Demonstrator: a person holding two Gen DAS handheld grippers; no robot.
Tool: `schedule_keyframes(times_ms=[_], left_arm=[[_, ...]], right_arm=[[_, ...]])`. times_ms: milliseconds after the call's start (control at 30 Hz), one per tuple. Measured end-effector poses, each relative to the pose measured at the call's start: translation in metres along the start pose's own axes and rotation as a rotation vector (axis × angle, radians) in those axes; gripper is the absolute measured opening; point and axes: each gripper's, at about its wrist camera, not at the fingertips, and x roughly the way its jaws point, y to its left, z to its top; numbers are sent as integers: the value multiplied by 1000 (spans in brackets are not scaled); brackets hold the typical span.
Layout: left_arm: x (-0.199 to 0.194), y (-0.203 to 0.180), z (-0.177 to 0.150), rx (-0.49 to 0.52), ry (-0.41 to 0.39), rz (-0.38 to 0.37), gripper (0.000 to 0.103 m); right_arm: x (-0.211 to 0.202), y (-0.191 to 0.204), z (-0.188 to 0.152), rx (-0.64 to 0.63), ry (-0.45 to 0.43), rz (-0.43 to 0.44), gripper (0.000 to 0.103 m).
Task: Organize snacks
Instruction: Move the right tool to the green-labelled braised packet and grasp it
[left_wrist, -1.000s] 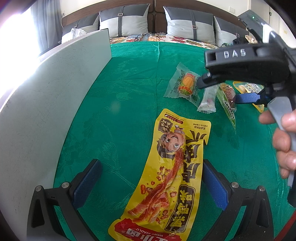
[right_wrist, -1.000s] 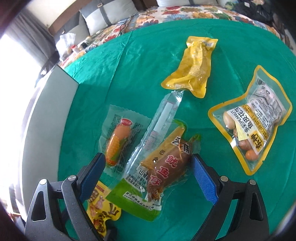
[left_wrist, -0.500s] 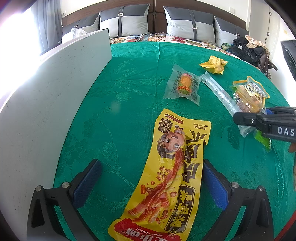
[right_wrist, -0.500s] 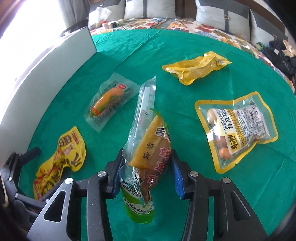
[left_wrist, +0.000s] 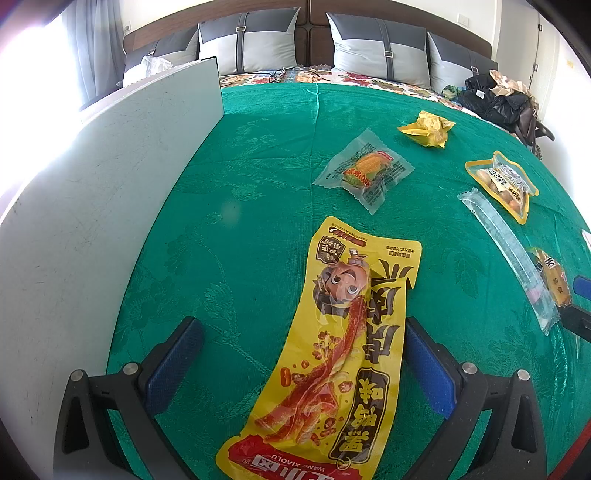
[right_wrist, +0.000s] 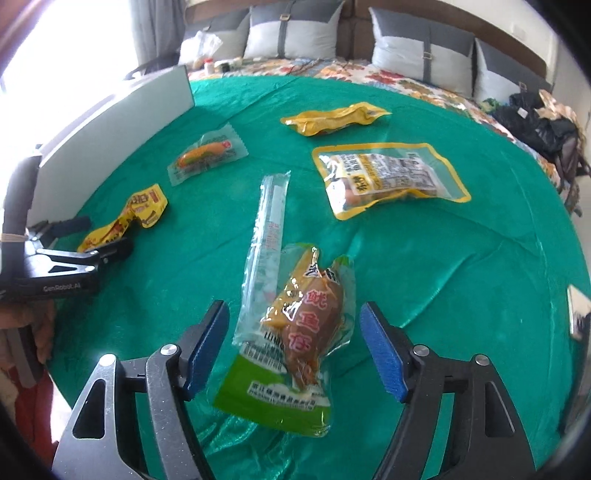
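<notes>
My right gripper (right_wrist: 293, 325) is opening. A green-and-brown squid snack packet (right_wrist: 303, 332) lies between its blue pads with a gap on each side. A long clear tube packet (right_wrist: 271, 221) lies against it, stretching away. My left gripper (left_wrist: 301, 343) stands open and still over a long yellow spicy-strip packet (left_wrist: 343, 350) that lies flat on the green cloth (left_wrist: 240, 184) between its fingers, untouched. In the right wrist view this packet (right_wrist: 125, 218) and the left gripper (right_wrist: 96, 238) sit at the far left.
A corn packet (left_wrist: 365, 170), a crumpled yellow packet (left_wrist: 426, 129) and a peanut pouch (left_wrist: 502, 184) lie farther out on the cloth. A white board (left_wrist: 92, 203) stands along the left side. Pillows and a dark heap of bags (left_wrist: 495, 99) are behind.
The right gripper closed on the squid packet, carried it and the clear tube packet nearer and to the right, then opened and let it go. The left gripper and yellow packet stayed put.
</notes>
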Motion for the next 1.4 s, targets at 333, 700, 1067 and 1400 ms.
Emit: schedule_keyframes(times_ms=[333, 700, 1067, 1400], left_arm=[[0, 0, 0, 0, 0, 0, 103], [0, 0, 0, 0, 0, 0, 103], [0, 0, 0, -1, -1, 0, 103], [-1, -2, -3, -1, 3, -1, 103]], right_arm=[[-9, -36, -8, 164, -85, -5, 77], [-6, -25, -13, 120, -82, 96, 77], [-2, -20, -14, 105, -75, 106, 77], [-6, -20, -13, 97, -103, 123, 77]])
